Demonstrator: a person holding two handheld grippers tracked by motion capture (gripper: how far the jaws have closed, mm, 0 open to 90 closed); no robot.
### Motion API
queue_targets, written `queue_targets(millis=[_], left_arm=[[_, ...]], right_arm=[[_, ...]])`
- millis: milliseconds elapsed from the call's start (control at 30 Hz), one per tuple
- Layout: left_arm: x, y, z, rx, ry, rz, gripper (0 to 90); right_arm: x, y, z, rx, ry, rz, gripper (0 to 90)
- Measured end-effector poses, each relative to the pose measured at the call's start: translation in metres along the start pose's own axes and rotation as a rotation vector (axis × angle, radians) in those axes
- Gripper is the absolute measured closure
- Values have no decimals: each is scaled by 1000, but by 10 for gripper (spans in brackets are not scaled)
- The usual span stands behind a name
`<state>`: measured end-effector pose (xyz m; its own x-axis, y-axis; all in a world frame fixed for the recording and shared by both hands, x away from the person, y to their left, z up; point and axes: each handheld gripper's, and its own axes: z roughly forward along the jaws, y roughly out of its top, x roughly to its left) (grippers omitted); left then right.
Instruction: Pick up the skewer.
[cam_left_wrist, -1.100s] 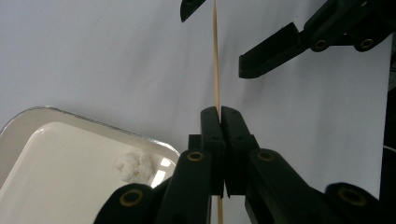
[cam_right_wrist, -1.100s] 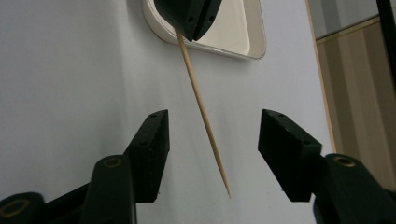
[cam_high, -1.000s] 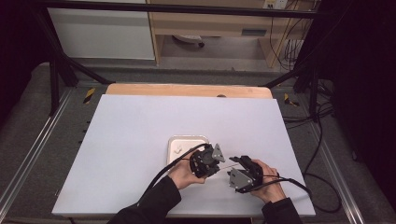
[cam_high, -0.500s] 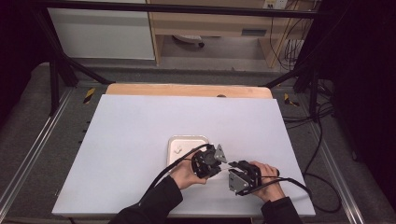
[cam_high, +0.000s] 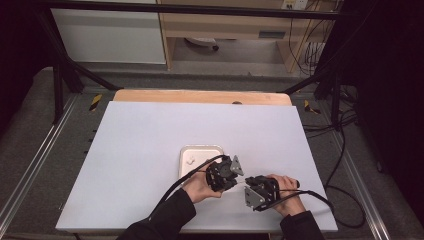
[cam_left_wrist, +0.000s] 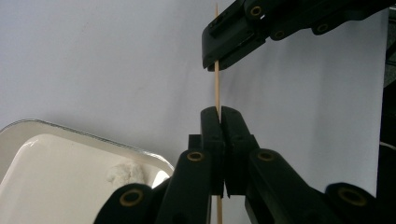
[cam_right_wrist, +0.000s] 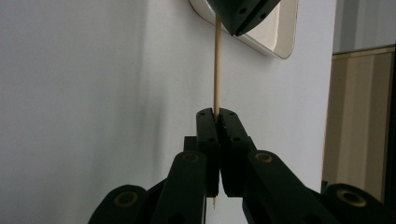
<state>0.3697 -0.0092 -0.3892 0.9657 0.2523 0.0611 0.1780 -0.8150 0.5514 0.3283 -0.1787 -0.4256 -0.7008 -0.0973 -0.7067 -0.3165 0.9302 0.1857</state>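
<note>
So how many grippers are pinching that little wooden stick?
2. The left gripper pinches one end of the stick beside the white tray, and the right gripper pinches the other end.

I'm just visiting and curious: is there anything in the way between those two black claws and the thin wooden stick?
Nothing visible stands between them. The left gripper and the right gripper are each shut right on the wooden stick, which spans the short gap between them above the white table, beside the white tray.
</note>
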Motion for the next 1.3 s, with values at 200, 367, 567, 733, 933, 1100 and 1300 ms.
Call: queue_targets(millis=[200, 367, 567, 733, 933, 1100, 1300], left_arm=[[2, 0, 0, -2, -10, -7, 884], [5, -1, -5, 17, 11, -9, 765], [10, -4, -8, 98, -5, -18, 608], [10, -5, -4, 133, -20, -16, 646], [7, -3, 2, 170, -33, -4, 749], [5, -2, 6, 181, -32, 8, 800], [3, 2, 9, 208, -36, 29, 862]], right_arm=[[0, 0, -2, 5, -1, -8, 893], [0, -1, -2, 28, -3, -2, 893], [-3, -2, -4, 47, -7, -20, 893], [-2, -2, -3, 58, 4, -18, 893], [-2, -1, -3, 62, 2, -38, 893], [-1, -2, -3, 64, 8, -43, 893], [0, -1, -2, 69, 10, -51, 893]])
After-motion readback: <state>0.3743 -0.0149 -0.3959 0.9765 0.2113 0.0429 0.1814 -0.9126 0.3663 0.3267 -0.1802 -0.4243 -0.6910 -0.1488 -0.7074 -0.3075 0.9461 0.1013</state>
